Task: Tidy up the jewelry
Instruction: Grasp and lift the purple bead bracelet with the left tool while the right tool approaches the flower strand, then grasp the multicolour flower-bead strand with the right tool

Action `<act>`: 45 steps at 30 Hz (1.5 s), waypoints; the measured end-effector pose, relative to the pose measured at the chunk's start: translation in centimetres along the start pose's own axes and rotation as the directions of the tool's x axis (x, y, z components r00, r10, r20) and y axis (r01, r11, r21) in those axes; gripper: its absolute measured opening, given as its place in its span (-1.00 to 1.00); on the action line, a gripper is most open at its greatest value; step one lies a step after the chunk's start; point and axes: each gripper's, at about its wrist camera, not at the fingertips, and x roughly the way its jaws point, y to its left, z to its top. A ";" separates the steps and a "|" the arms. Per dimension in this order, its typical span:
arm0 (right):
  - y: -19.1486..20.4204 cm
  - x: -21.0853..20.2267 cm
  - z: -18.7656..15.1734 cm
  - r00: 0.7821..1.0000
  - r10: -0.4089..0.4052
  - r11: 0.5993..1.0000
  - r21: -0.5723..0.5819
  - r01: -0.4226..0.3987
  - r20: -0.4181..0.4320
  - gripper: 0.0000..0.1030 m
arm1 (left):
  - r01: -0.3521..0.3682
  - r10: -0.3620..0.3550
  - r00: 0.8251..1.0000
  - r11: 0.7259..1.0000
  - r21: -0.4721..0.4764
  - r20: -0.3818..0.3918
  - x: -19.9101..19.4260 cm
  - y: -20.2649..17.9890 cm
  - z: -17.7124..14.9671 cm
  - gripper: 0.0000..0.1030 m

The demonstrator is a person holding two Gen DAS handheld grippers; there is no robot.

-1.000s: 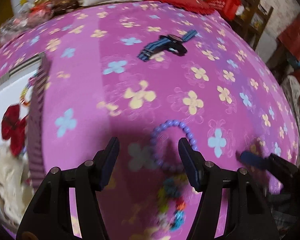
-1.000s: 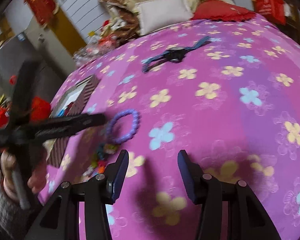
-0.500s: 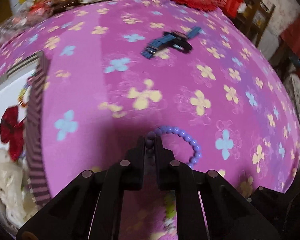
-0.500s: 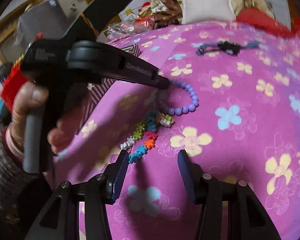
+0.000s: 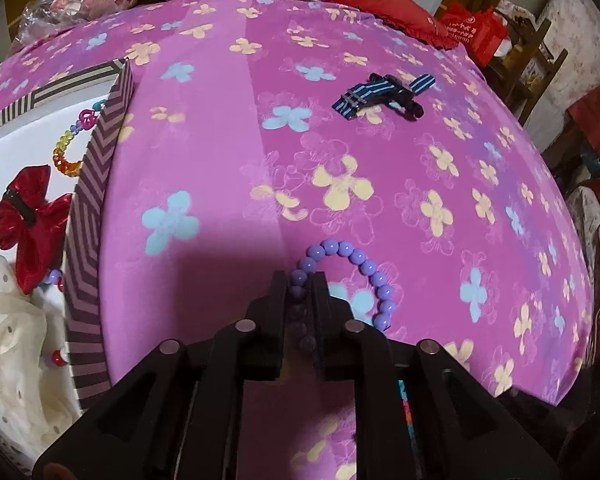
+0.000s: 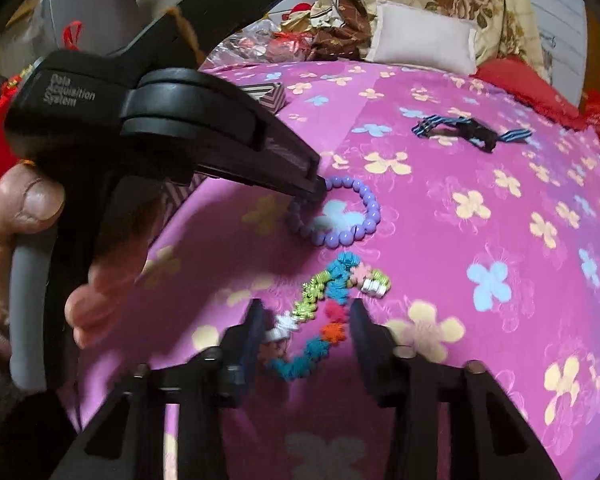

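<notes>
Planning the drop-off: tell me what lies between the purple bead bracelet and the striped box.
Nothing visible: only bare flowered cloth lies between the purple bead bracelet, pinched in the left claw, and the striped box. Its raised wall must be cleared.

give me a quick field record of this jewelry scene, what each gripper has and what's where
surface: pink flower-print cloth
left gripper: shut on purple round-bead bracelet, which lies on the cloth
right gripper: jaws have just been closing; multicoloured flower-bead bracelet between them, pads not yet pressing
striped cardboard box: left of the cloth; holds shiny red bow, rainbow bead bracelet, white lace fabric
not yet collected: blue striped strap watch, far side of cloth
</notes>
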 end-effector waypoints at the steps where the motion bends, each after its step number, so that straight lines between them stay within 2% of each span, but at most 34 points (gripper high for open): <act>1: 0.1 0.0 0.0 1.000 -0.005 1.000 -0.003 0.005 0.003 -0.55 | -0.004 0.004 1.000 1.000 0.001 0.004 0.0 -0.1 0.0 -0.73; 4: 0.2 -0.3 0.0 1.000 -0.013 1.000 0.002 0.013 -0.004 -0.59 | -0.046 0.045 0.999 0.998 0.037 0.020 0.0 -0.9 -0.3 -0.75; 5: 0.0 -0.9 0.0 1.000 -0.016 1.000 0.011 0.015 0.006 -0.64 | -0.061 0.060 0.998 0.997 0.047 0.023 0.0 -1.1 -0.4 -0.85; 6: 0.0 -1.4 0.1 1.000 -0.020 1.000 0.013 0.020 0.015 -0.87 | -0.066 0.064 0.998 0.996 0.053 0.027 0.0 -1.2 -0.6 -0.85; 7: 0.0 -1.9 0.2 1.000 -0.023 1.000 0.017 0.023 0.012 -1.00 | -0.062 0.060 0.997 0.996 0.056 0.038 -0.2 -1.4 -0.7 -0.85; 12: -0.5 -4.2 0.2 0.998 -0.054 0.998 0.032 0.053 0.027 -1.00 | -0.060 0.051 0.992 0.995 0.076 0.114 -2.5 -2.0 -1.1 -0.85; 20: -2.8 -7.7 -0.3 0.994 -0.103 0.987 0.132 0.096 0.043 -1.00 | -0.005 -0.006 0.977 0.999 0.048 0.215 -8.0 -0.8 -0.8 -0.85; 29: -6.5 -10.0 0.2 0.997 -0.050 0.952 0.306 0.029 0.063 -1.00 | 0.005 0.007 0.962 0.999 -0.043 0.272 -11.7 2.9 -1.0 -0.85; 33: -7.2 -9.8 0.5 0.998 -0.037 0.941 0.337 0.017 0.052 -1.00 | 0.009 0.015 0.955 0.997 -0.079 0.295 -12.9 4.5 -0.9 -0.85; 36: -6.1 -9.4 0.7 0.999 -0.016 0.957 0.289 0.005 0.038 -1.00 | 0.005 0.024 0.950 0.996 -0.093 0.313 -13.8 5.2 -0.9 -0.85; 41: -3.0 -5.8 1.3 0.998 0.015 0.983 0.183 -0.004 -0.062 -0.88 | 0.007 0.032 0.944 0.993 -0.118 0.328 -14.7 6.3 -1.0 -0.85; 43: -2.3 -4.0 1.3 0.995 0.012 0.988 0.157 0.004 -0.103 -0.63 | 0.000 0.040 0.942 0.993 -0.118 0.333 -14.9 6.4 -1.0 -0.85; 45: -2.0 -2.8 1.3 0.992 0.029 0.987 0.159 -0.009 -0.122 -0.47 | -0.005 0.045 0.939 0.993 -0.116 0.341 -15.2 6.5 -1.2 -0.85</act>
